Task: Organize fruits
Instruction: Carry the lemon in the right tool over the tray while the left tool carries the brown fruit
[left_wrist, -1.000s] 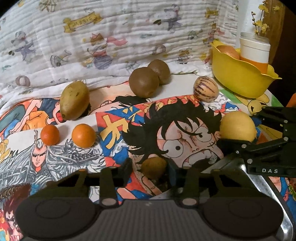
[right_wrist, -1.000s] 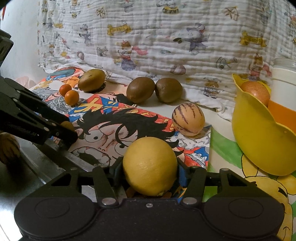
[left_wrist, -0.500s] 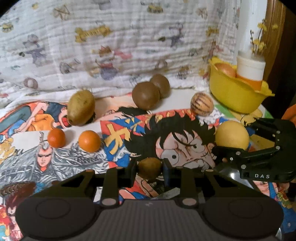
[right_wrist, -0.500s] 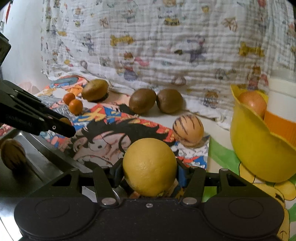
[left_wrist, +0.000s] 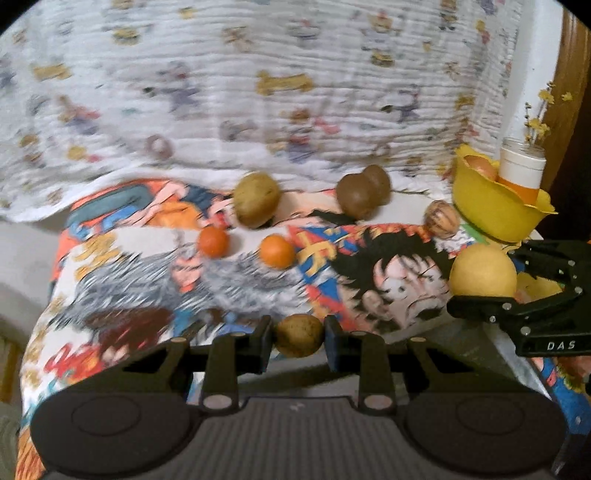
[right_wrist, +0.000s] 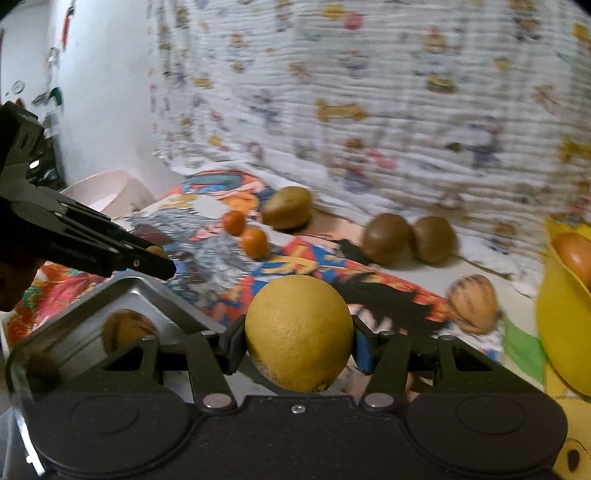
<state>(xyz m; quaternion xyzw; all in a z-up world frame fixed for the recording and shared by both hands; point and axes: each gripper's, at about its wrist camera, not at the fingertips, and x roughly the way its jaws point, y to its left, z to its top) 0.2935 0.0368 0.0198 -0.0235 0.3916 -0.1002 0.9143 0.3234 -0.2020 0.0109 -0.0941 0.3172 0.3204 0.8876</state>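
Left gripper (left_wrist: 298, 336) clamps small brown fruit (left_wrist: 298, 335); right gripper (right_wrist: 298, 334) clamps yellow lemon (right_wrist: 298, 332) above metal tray (right_wrist: 140, 295) edge. Beyond: two oranges (left_wrist: 277, 251), kiwis (right_wrist: 386, 237), striped fruit (right_wrist: 472, 303), yellow bowl (left_wrist: 491, 206) right.

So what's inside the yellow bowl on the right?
The yellow bowl holds an orange-brown round fruit and a white-and-orange container; anything lower down is hidden by its wall.
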